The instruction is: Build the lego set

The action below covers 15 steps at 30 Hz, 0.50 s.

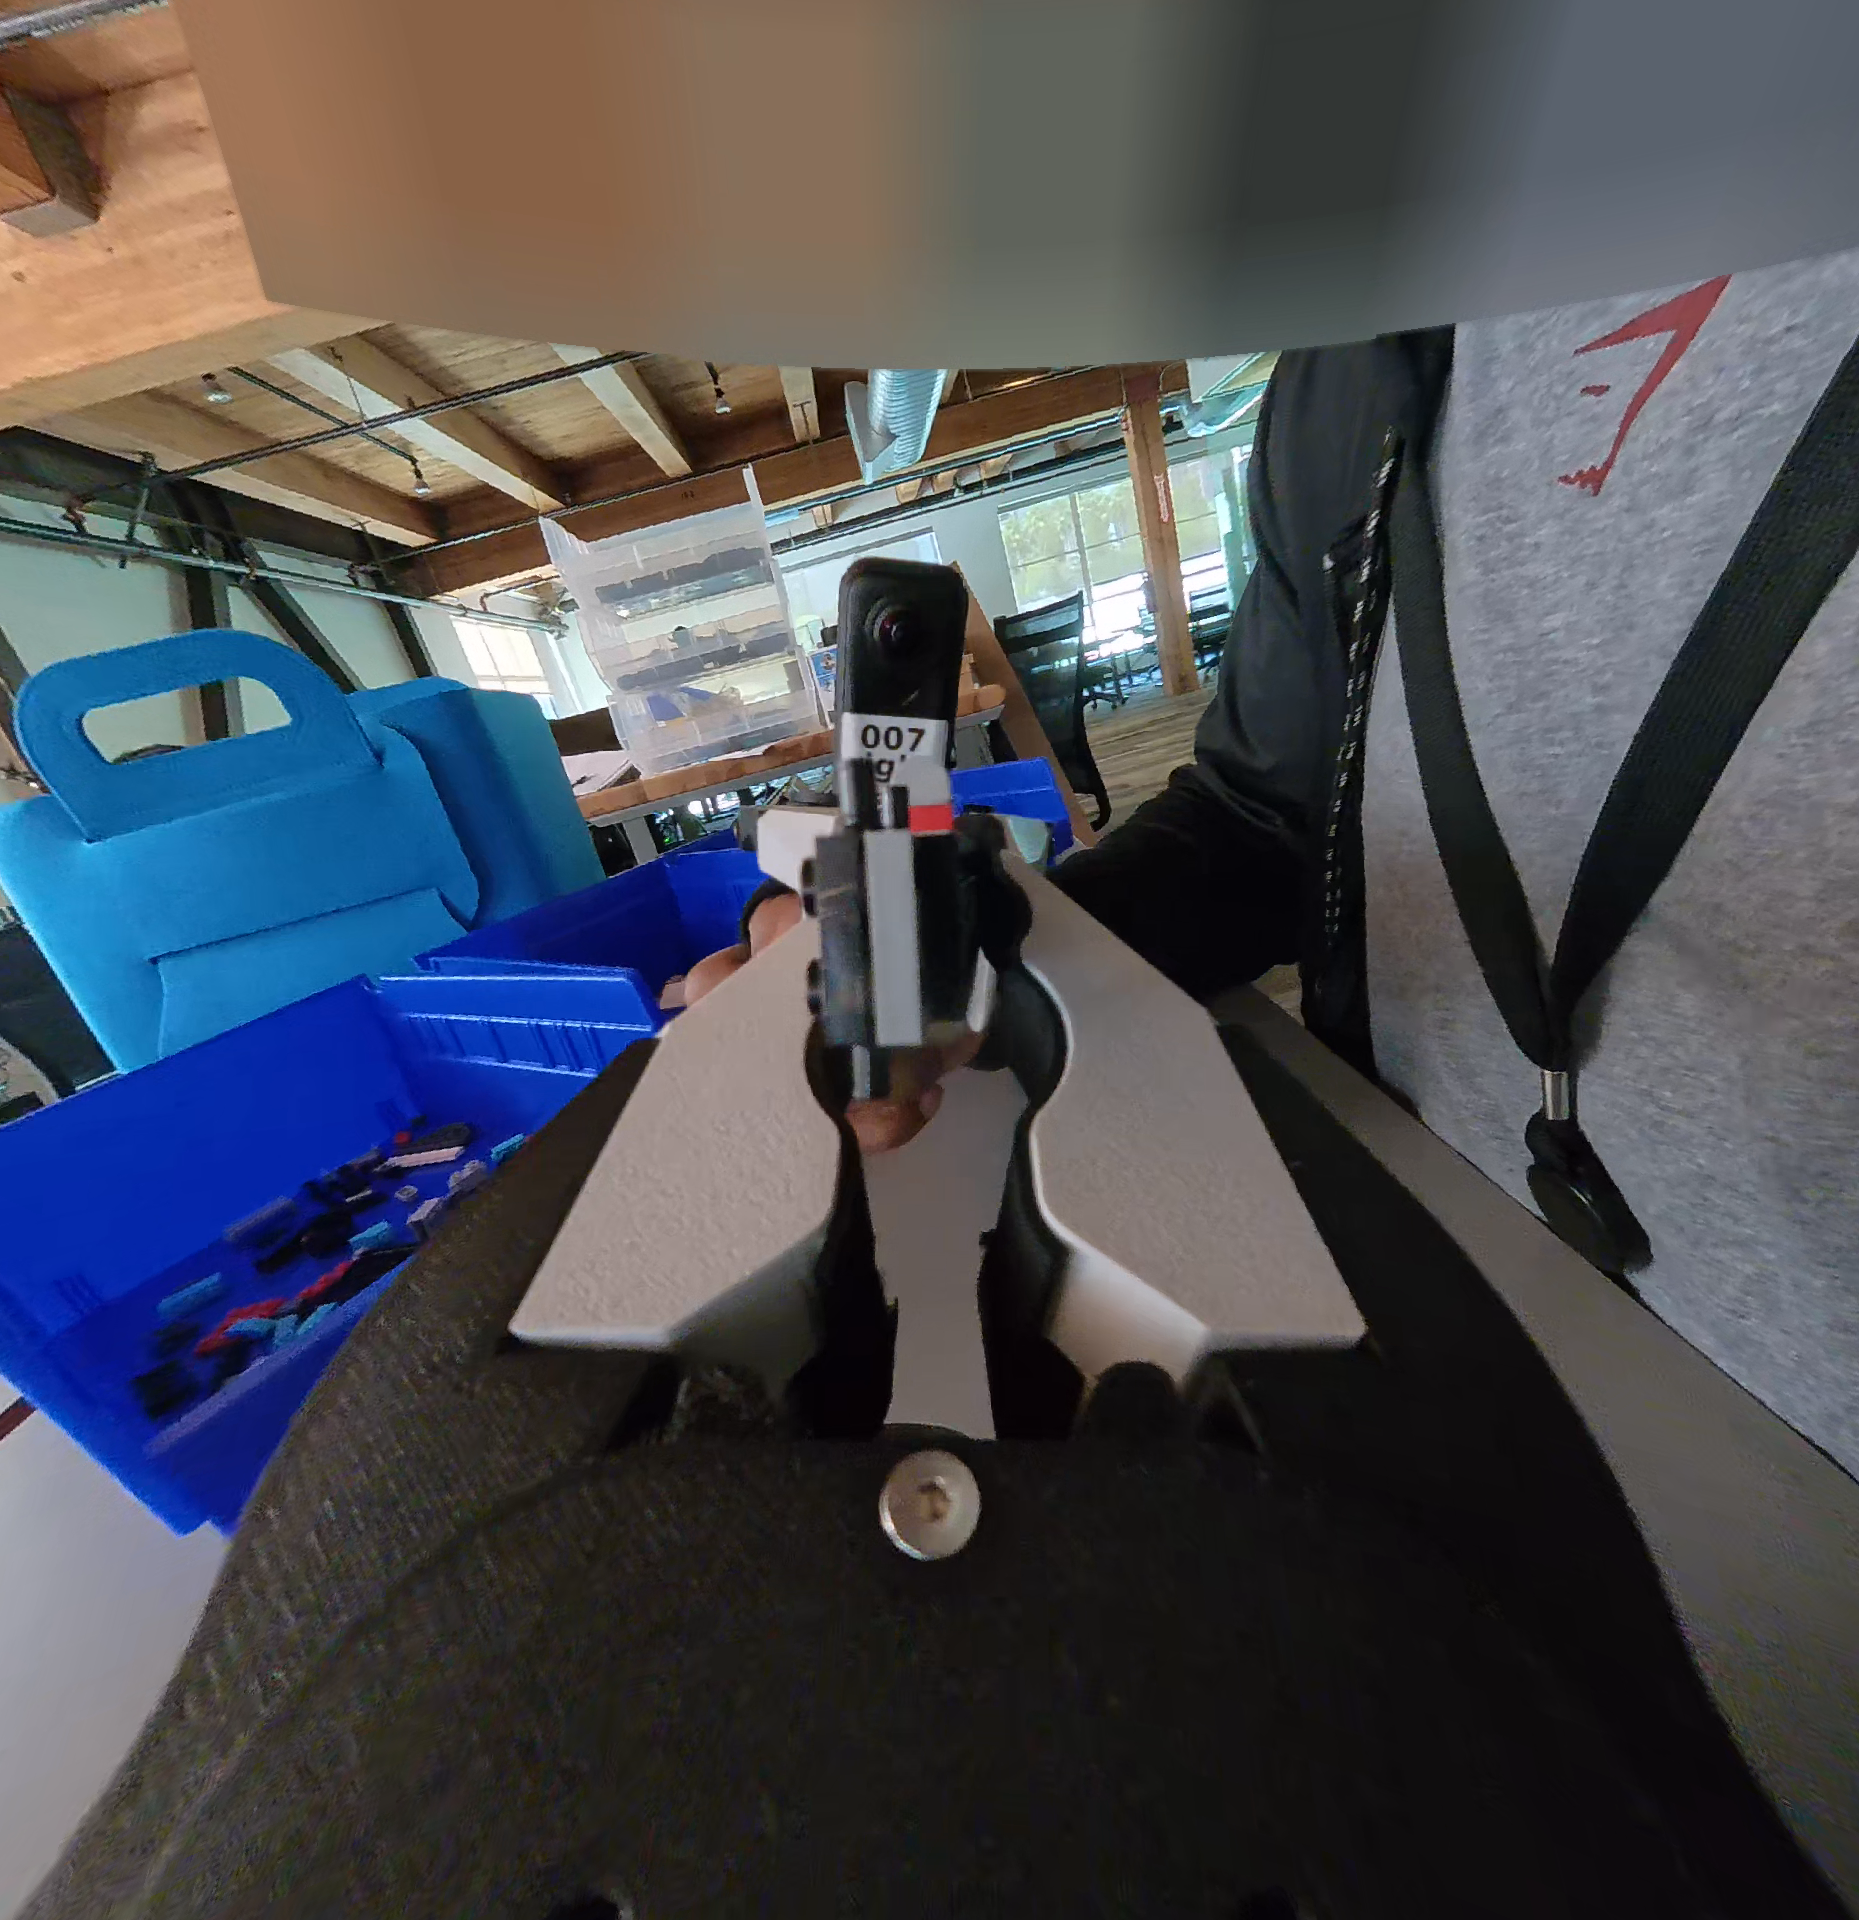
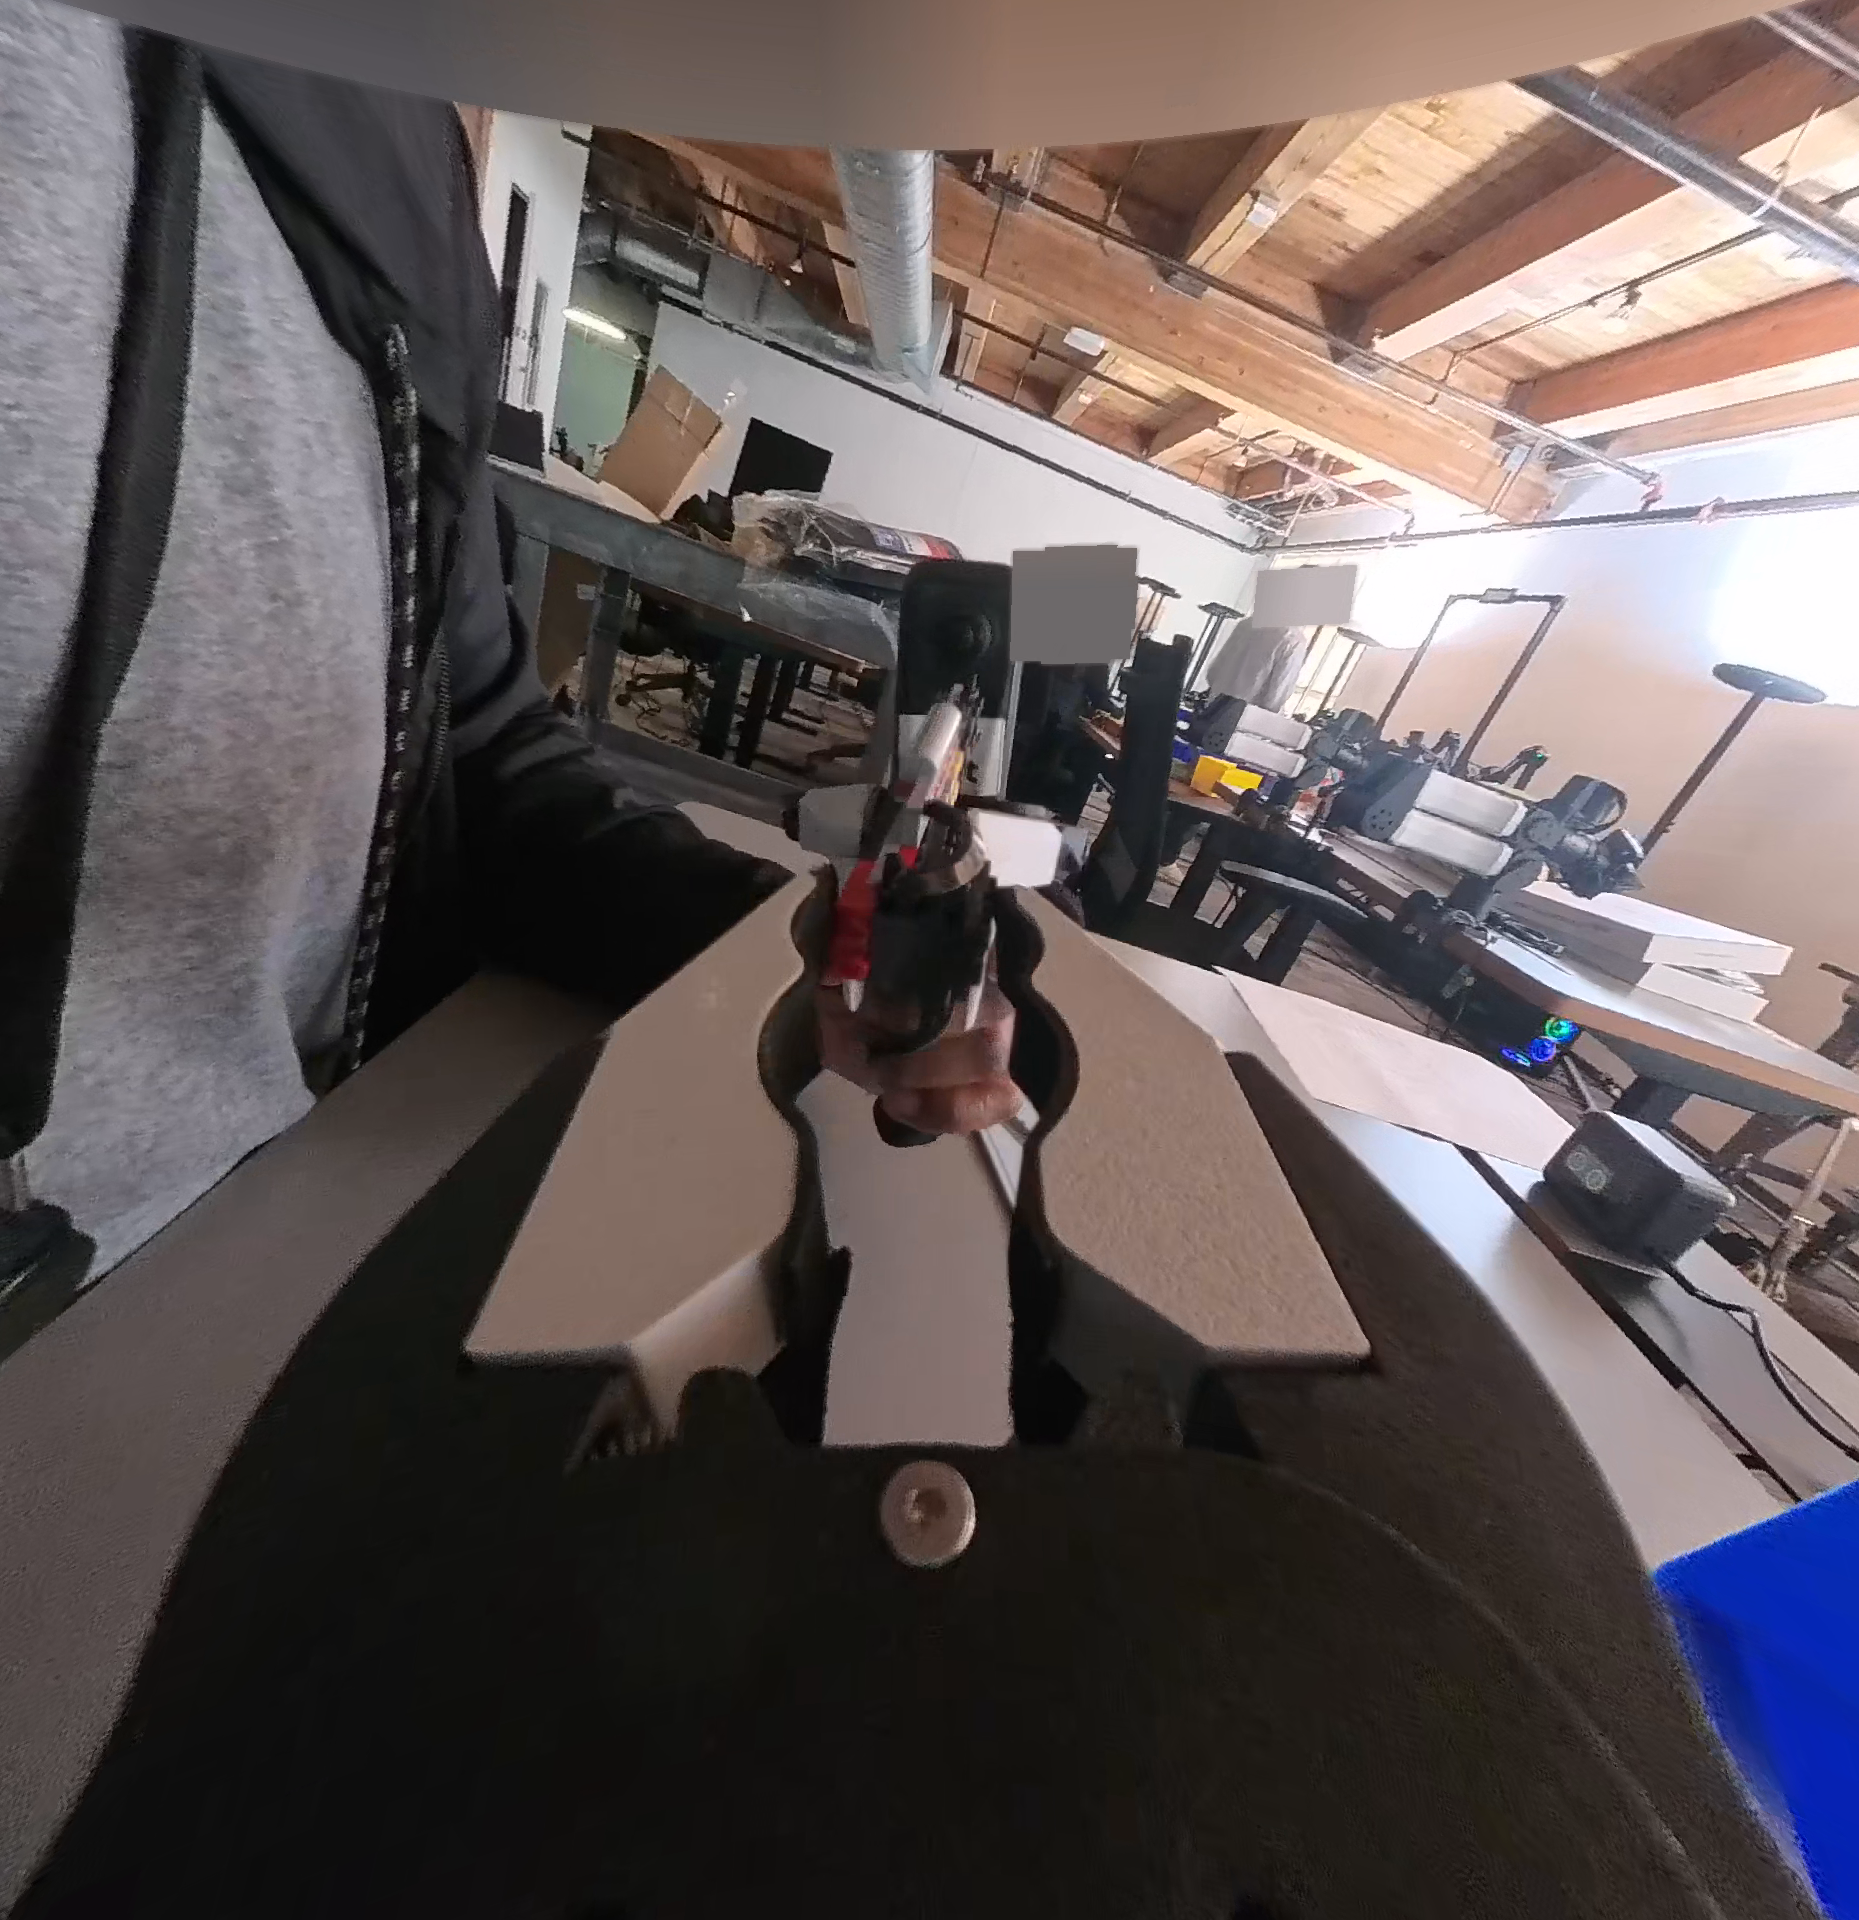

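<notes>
Between the fingers of the left gripper (image 1: 883, 977), in the left wrist view, a partly built lego assembly (image 1: 871, 951) is held upright, clamped at the tips. A light grey slab is seen on its near face, a dark grey studded strip along its left edge, and a small red piece at the top right. Beyond it the right gripper (image 1: 904, 831) is faced head-on, its camera (image 1: 899, 634) carrying a white label with printed characters. A blue bin (image 1: 94, 1174) of loose dark, red and blue bricks is set low at left on the white table (image 1: 63, 1621). A red graphic is noted on the person's grey shirt (image 1: 1631, 727).

From the right wrist view, the same assembly (image 2: 894, 925) is seen between the right gripper (image 2: 904, 935) fingers, with red studded pieces at left and black and white parts beside them. Contact of these fingers with it cannot be told. The left gripper (image 2: 930, 842) is met beyond, with a hand (image 2: 935, 1081) below. A sheet of paper (image 2: 1392, 1070) and a small black box (image 2: 1631, 1195) are laid on the table at right.
</notes>
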Available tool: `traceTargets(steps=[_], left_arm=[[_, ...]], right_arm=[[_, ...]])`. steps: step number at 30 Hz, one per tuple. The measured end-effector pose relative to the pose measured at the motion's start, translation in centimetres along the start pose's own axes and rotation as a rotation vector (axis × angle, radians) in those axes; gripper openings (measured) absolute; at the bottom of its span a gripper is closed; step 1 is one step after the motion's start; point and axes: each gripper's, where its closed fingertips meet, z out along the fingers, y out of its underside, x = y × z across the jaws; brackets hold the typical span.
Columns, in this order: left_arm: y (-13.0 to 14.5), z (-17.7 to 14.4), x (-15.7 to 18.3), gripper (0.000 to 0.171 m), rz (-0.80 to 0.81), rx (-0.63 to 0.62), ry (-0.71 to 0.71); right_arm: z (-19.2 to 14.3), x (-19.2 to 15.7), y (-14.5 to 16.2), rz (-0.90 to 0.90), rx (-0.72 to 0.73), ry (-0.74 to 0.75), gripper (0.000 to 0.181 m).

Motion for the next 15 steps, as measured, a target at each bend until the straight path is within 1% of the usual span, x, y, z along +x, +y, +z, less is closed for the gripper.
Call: traceTargets(steps=[4, 8, 11, 15], left_arm=[[-0.55, -0.49, -0.49, 0.017, 0.011, 0.021, -0.031], [-0.51, -0.61, -0.58, 0.017, 0.014, 0.018, -0.035], [-0.18, -0.47, -0.41, 0.017, 0.012, 0.005, -0.024], [0.1, -0.37, -0.55, 0.017, -0.01, -0.01, -0.028]], right_arm=[[-0.1, 0.64, -0.17, 0.008, 0.014, 0.038, 0.033], [0.05, 0.95, -0.17, 0.004, 0.018, 0.063, 0.036], [0.35, 0.62, -0.09, -0.018, 0.016, 0.059, 0.031], [0.25, 0.76, 0.07, -0.051, 0.004, 0.063, 0.03]])
